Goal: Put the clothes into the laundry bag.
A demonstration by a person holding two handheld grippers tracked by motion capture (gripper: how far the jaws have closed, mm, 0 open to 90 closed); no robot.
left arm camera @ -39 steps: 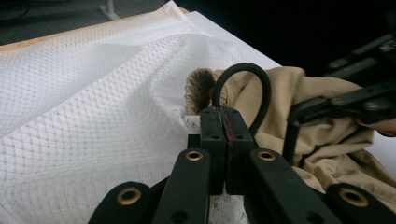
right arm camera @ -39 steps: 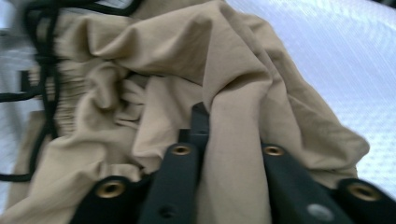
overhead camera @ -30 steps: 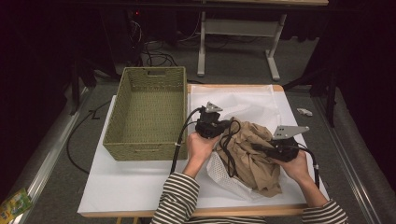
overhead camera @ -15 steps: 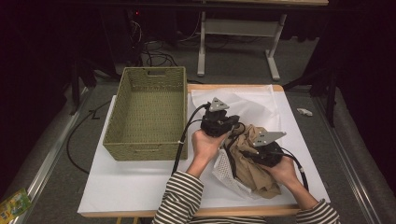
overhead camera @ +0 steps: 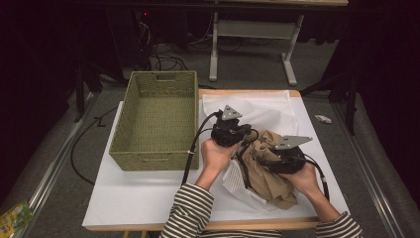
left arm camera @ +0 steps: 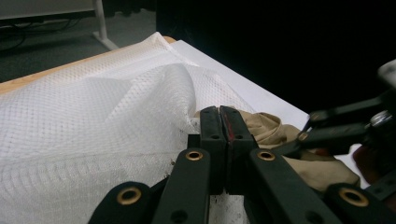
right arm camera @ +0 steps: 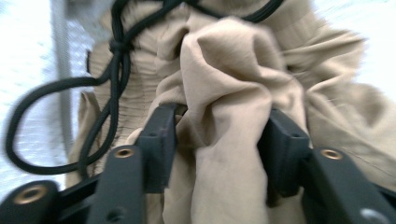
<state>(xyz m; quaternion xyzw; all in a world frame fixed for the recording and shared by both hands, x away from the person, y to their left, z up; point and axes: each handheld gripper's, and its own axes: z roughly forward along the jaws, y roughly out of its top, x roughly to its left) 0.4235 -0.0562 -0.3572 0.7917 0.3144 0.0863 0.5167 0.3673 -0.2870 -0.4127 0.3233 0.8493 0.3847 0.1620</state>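
A crumpled tan garment (overhead camera: 267,173) lies on a white mesh bag (overhead camera: 262,111) at the right of the white table. My left gripper (overhead camera: 243,138) (left arm camera: 223,116) is at the garment's upper left edge. Its jaws are shut, and the mesh bag (left arm camera: 116,121) rises in a fold to their tips. My right gripper (overhead camera: 270,158) (right arm camera: 219,126) is over the garment's middle. Its jaws have just been opening and stand apart, with a bunch of the tan garment (right arm camera: 233,93) between them. A knotted black cord (right arm camera: 116,70) loops across the garment.
A green woven basket (overhead camera: 158,148) stands on the table's left half, close to my left hand. The table's front edge (overhead camera: 148,225) runs near the striped sleeves. On the floor lie a small white object (overhead camera: 322,119) at the right and cables (overhead camera: 163,62) behind the basket.
My right gripper has shifted left across the garment toward the left gripper, and its jaws have parted. The left gripper has barely moved.
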